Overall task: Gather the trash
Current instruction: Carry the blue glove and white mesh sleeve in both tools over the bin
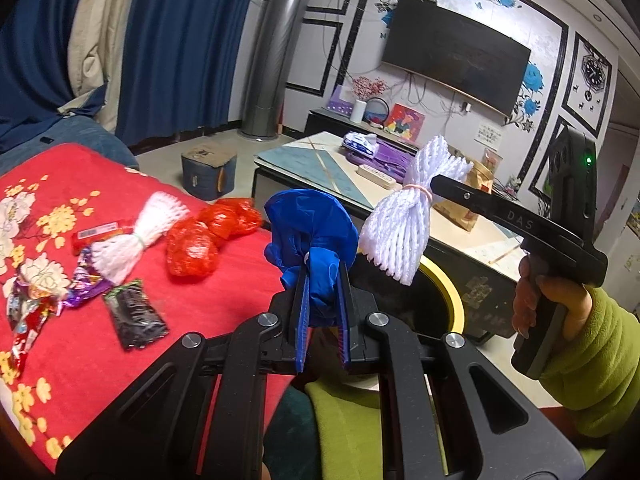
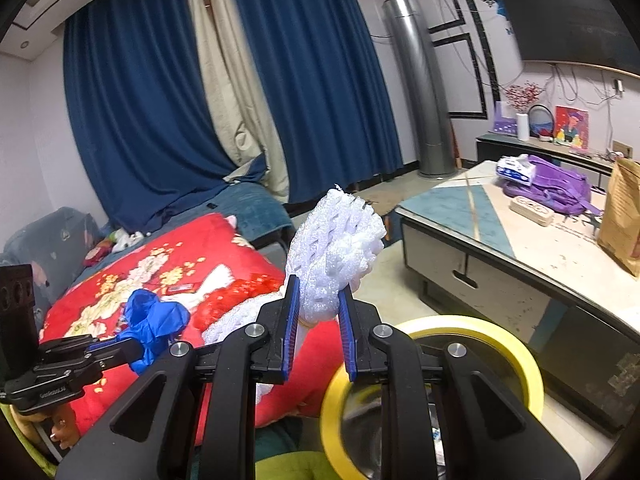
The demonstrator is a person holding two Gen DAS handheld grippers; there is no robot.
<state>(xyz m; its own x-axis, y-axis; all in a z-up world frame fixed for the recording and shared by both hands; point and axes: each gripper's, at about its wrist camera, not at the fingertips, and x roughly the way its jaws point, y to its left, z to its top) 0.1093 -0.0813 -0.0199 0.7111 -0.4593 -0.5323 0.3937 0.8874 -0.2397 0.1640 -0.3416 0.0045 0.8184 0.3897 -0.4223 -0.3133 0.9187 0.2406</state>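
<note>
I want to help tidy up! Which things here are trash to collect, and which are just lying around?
For the job:
blue glove, in left gripper
foam net, in right gripper
bin
second foam net
red bags
wrappers

Just lying about:
purple bag
TV
curtains

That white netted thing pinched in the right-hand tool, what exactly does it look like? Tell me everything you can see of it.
The white foam net is a soft mesh sleeve, the kind that looks like fruit padding, bunched and tied at its middle by a thin pale band so both ends fan out. The right gripper is shut on it near the band. It hangs in the air above the yellow-rimmed bin, touching nothing else.
</note>
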